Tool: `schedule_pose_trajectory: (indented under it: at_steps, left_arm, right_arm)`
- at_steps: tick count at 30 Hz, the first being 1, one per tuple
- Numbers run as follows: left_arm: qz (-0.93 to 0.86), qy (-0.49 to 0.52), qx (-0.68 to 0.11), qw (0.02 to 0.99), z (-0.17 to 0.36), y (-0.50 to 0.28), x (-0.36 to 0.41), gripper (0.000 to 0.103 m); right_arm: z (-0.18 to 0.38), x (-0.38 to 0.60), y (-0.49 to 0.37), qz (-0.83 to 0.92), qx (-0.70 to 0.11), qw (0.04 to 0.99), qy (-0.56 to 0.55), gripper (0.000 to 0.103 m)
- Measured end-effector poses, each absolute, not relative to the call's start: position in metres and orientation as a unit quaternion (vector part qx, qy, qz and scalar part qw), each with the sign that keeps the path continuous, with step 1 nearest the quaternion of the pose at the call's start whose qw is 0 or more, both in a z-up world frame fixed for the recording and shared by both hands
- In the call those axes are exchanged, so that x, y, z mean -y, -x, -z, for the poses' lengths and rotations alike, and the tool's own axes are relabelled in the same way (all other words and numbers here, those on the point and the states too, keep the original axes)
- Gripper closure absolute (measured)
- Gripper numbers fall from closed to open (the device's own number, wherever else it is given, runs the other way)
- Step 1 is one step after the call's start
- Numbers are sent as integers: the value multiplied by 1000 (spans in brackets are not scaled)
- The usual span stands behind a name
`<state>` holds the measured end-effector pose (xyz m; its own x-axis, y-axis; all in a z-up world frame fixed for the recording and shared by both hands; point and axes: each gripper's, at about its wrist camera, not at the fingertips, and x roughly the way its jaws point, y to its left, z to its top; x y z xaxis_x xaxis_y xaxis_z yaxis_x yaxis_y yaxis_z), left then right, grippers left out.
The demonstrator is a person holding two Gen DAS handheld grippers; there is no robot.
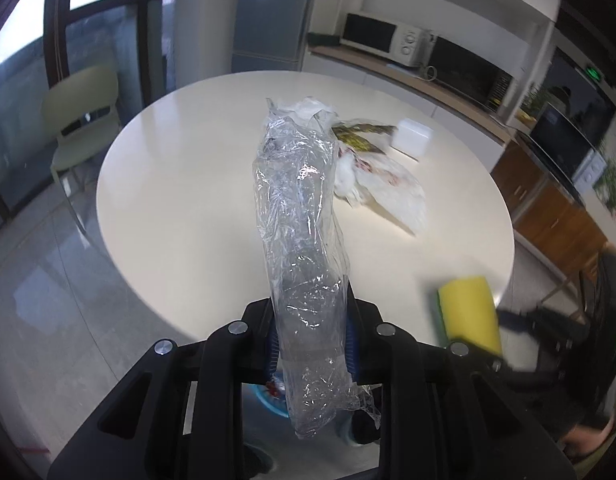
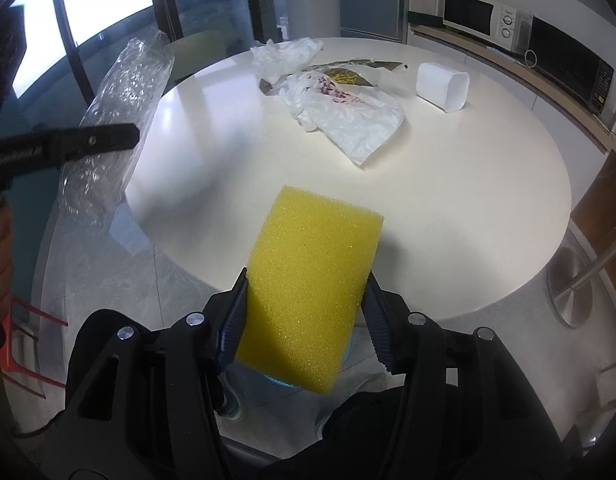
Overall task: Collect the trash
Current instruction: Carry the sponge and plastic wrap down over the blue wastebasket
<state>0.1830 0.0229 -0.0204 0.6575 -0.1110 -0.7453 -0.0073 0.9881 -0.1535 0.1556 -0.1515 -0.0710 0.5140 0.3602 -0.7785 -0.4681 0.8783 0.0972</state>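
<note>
My left gripper (image 1: 310, 320) is shut on a long crumpled clear plastic wrapper (image 1: 299, 216), held upright over the near edge of the round white table (image 1: 179, 184); the wrapper also shows in the right wrist view (image 2: 115, 120). My right gripper (image 2: 303, 312) is shut on a yellow sponge (image 2: 308, 292), held above the table's near edge; the sponge shows in the left wrist view (image 1: 470, 312). On the table lie a white plastic bag (image 2: 348, 116), a clear crumpled bag (image 2: 283, 56), a dark snack wrapper (image 2: 348, 74) and a white container (image 2: 442, 86).
A blue bin rim (image 2: 283, 382) shows below the right gripper, near the floor. A green chair (image 1: 81, 116) stands left of the table. A counter with a microwave (image 2: 484, 16) runs along the back right. A metal table base (image 2: 572, 292) stands at right.
</note>
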Motion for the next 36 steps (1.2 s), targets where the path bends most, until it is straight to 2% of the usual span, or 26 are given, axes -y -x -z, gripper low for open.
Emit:
schedule_pose_trajectory:
  at_steps: [8, 20, 36]
  left_arm:
    - [39, 84, -406, 909, 49, -135, -19, 79]
    - [32, 109, -446, 888, 122, -83, -25, 79]
    - [12, 137, -515, 846, 253, -113, -26, 79]
  right_arm:
    - [73, 155, -112, -261, -421, 866, 67, 53]
    - [121, 147, -55, -300, -460, 830, 92, 53]
    - [284, 128, -115, -252, -588, 765, 76, 53]
